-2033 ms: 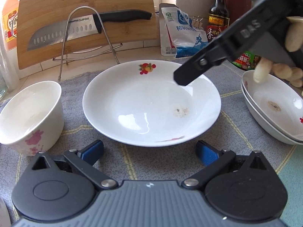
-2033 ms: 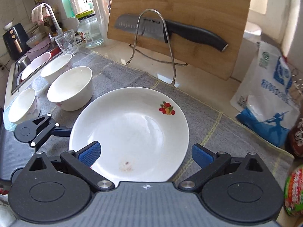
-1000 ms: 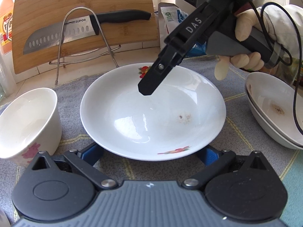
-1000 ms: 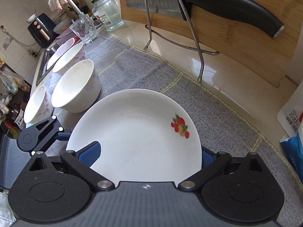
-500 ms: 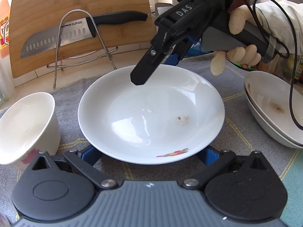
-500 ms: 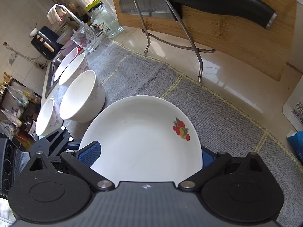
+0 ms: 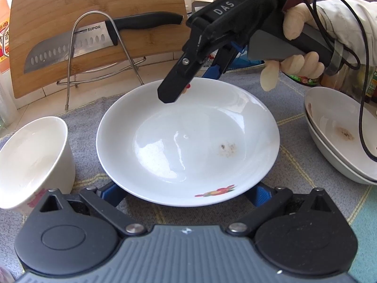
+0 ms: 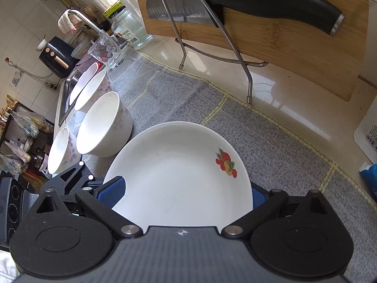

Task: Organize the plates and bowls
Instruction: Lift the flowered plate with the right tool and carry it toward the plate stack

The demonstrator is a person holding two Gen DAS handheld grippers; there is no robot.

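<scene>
Right wrist — grey cloth (image 8: 271,146) covers counter (image 8: 278,89).

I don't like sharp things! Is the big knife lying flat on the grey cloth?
No, the knife rests up on a wire rack against the cutting board.

The left gripper (image 7: 186,192) is sitting low at 6 o'clock in its own view, its blue pads (image 7: 113,192) spread wide apart. The right gripper (image 7: 188,87) is reaching in from 1 o'clock, angled down toward 7 o'clock, with a gloved hand (image 7: 299,59) wrapping its grey handle. In its own view its pads (image 8: 110,192) are also standing wide open.
</scene>
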